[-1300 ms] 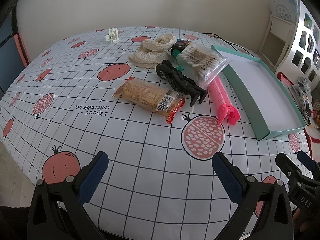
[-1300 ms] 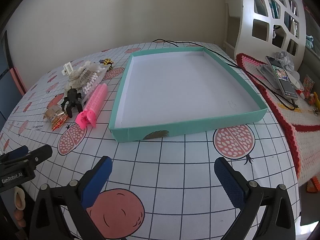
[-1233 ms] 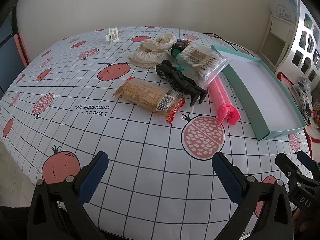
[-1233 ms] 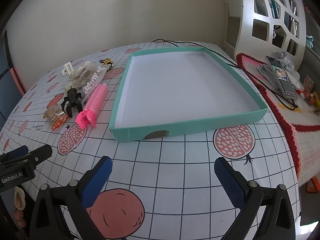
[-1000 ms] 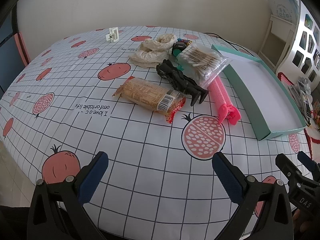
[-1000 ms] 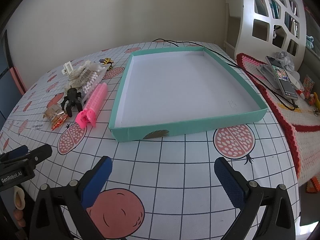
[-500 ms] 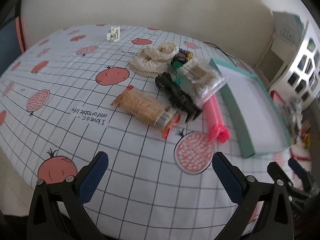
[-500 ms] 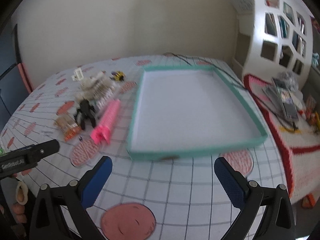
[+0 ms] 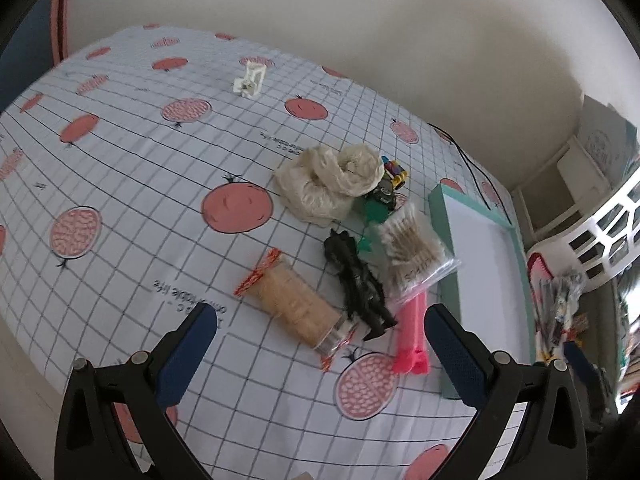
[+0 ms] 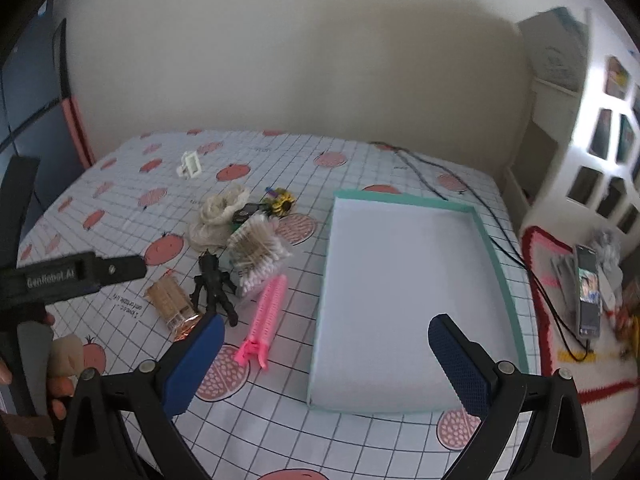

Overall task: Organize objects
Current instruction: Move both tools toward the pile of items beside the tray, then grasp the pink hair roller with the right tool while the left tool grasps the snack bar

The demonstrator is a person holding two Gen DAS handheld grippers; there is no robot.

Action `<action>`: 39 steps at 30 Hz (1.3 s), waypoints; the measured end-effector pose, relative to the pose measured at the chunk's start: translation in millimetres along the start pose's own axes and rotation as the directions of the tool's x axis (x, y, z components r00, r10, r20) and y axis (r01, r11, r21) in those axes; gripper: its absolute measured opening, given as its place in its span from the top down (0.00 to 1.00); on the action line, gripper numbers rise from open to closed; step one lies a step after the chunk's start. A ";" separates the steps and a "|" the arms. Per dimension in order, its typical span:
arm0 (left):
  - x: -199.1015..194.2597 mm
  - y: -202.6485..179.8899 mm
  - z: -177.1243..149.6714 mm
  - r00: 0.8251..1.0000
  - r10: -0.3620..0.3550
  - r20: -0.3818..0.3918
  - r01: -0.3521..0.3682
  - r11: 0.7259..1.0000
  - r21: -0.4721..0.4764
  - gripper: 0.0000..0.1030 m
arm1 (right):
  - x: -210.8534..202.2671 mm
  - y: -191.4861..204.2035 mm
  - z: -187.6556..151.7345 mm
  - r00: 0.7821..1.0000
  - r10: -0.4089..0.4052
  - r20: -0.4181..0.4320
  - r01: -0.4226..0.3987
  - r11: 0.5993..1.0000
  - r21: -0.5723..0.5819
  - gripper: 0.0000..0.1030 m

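On the pomegranate-print cloth lies a cluster: a cracker packet (image 9: 294, 306) (image 10: 172, 300), a black toy figure (image 9: 358, 280) (image 10: 214, 280), a bag of cotton swabs (image 9: 414, 254) (image 10: 258, 250), a pink comb-like clip (image 9: 412, 336) (image 10: 266, 314), a cream cloth bundle (image 9: 334, 184) (image 10: 218, 214) and a small toy car (image 9: 394, 172) (image 10: 280, 202). A shallow teal tray (image 9: 446, 236) (image 10: 502, 276) with a white floor lies to their right. My left gripper (image 9: 322, 354) hangs open above the packet's near side. My right gripper (image 10: 326, 360) is open over the tray's near left corner. Neither holds anything.
A small white plastic piece (image 9: 250, 80) (image 10: 190, 166) sits alone toward the far side. A black cable (image 10: 504, 248) trails past the tray's right side. To the right are a red-edged knitted mat with a phone (image 10: 588, 292) and a white shelf unit (image 10: 608, 152). A hand (image 10: 60, 376) holds the left tool.
Both grippers have lifted and pulled back from the table, and both views tilt. The left view has swung so the cluster sits between its fingers. The objects have not moved.
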State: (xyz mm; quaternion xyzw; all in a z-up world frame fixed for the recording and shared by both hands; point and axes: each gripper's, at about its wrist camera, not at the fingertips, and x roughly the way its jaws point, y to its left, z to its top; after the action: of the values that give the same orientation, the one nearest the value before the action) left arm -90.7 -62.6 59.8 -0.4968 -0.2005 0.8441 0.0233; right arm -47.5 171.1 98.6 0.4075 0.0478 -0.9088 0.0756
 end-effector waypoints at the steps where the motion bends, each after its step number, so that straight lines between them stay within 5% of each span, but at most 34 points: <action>1: 2.5 0.1 2.6 1.000 -0.008 -0.014 0.008 1.000 -0.005 0.00 | 4.2 1.1 4.1 1.000 0.017 -0.017 -0.017 1.000 -0.002 0.00; 16: 43.6 -6.8 33.3 0.976 0.186 -0.114 -0.179 0.982 0.069 0.00 | 75.3 26.7 29.7 0.974 0.104 -0.202 -0.107 0.994 -0.004 0.00; 28: 68.5 24.1 29.8 0.953 0.240 -0.184 -0.247 0.969 -0.014 0.00 | 105.1 43.8 20.8 0.950 0.114 -0.291 -0.118 0.993 0.007 0.20; 32: 72.8 24.2 26.0 0.948 0.239 -0.210 -0.248 0.969 -0.016 0.09 | 110.1 49.3 17.9 0.942 0.120 -0.313 -0.120 0.993 0.019 0.27; 39: 78.1 24.0 23.3 0.945 0.224 -0.239 -0.236 0.971 -0.023 0.11 | 123.9 47.7 12.3 0.925 0.100 -0.367 -0.093 0.995 0.037 0.37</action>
State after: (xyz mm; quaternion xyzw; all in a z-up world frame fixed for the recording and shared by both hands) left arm -146.1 -73.3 -3.8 -0.6135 -0.1587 0.7709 -0.0647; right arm -129.4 110.1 12.9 0.5731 0.0324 -0.8119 0.1061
